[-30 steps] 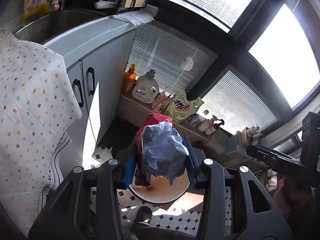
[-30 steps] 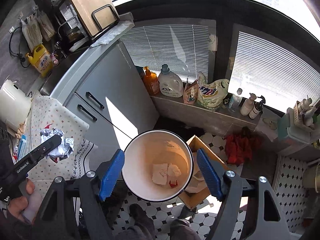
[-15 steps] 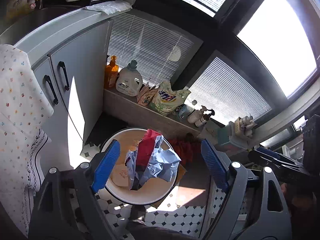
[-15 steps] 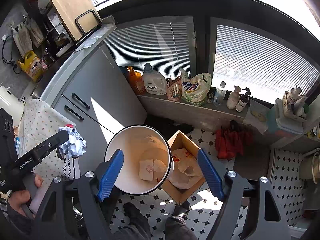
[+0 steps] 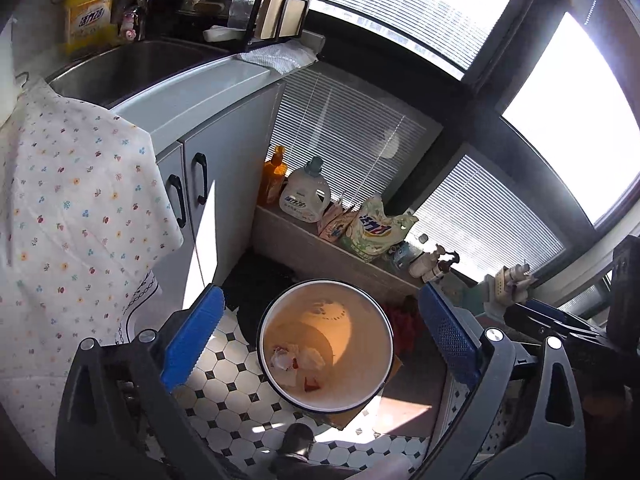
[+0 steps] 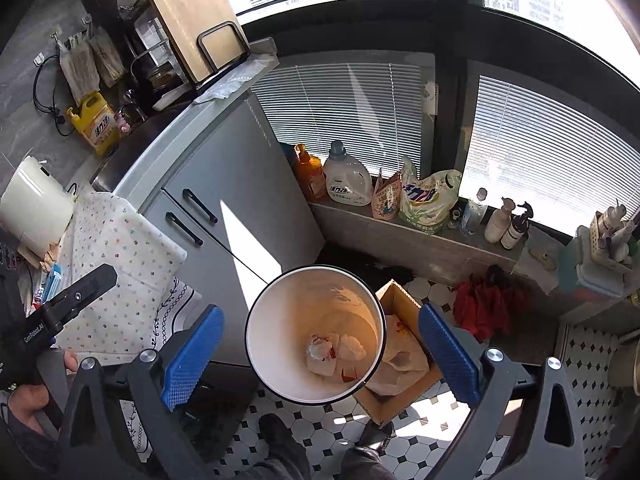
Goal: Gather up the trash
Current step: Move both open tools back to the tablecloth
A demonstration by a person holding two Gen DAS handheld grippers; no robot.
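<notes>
The left gripper (image 5: 316, 342), jaws just opened wide and empty, hangs over the round white dark-rimmed bin (image 5: 266, 354), where crumpled paper trash (image 5: 296, 360) lies at the bottom. The right gripper (image 6: 320, 354), jaws likewise just spread empty, hovers above too. The drop looks done; next comes fetching more trash from the cloth-covered tabletop (image 6: 120, 248).

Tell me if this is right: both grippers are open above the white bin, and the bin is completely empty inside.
Not quite. The left gripper and right gripper are open above the white bin, their jaws having just opened, but the bin isn't empty: crumpled trash lies at its bottom, clearest in the right wrist view.
</notes>
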